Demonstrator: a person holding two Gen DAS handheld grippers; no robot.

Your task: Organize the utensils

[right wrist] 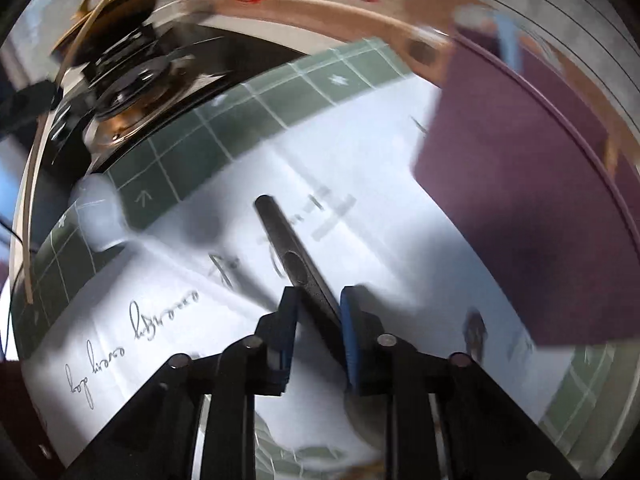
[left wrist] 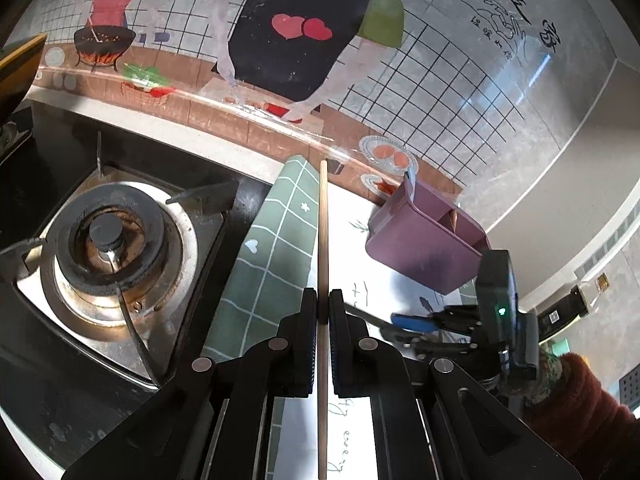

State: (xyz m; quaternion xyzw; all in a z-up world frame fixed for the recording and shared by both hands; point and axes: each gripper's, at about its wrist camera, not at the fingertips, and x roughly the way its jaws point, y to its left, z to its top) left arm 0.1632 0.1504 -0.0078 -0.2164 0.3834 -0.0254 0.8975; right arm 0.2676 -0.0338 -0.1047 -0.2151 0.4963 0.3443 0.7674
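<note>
Two grippers are at work over a white cloth (left wrist: 356, 240) with handwritten script and a green checked border, spread on a kitchen counter beside a gas stove burner (left wrist: 110, 240). The left gripper (left wrist: 323, 308) has its jaws pressed together on a single wooden chopstick (left wrist: 324, 220), which runs straight out between the pads over the edge of the green border and extends back under the gripper body. In the right wrist view that same chopstick (right wrist: 30, 216) appears as a pale thin stick at the far left of the frame. The right gripper (right wrist: 316, 308) points steeply down at the cloth, its jaws partly drawn in around the dark metal handle of a spoon (right wrist: 294, 256); the handle lies slantwise between the blue pads and seems to touch the right-hand one, though motion blur leaves it unclear whether both pads press on it. The spoon's bowl shows dimly under the gripper body, low in the frame. A purple utensil holder (left wrist: 420, 248) with inner compartments stands on the cloth just beyond the right gripper, against the tiled, illustrated wall; something slender with a brownish tip stands in one compartment. A person's dark red sleeve (left wrist: 592, 408) shows behind the right gripper (left wrist: 436, 322) in the left wrist view.
</note>
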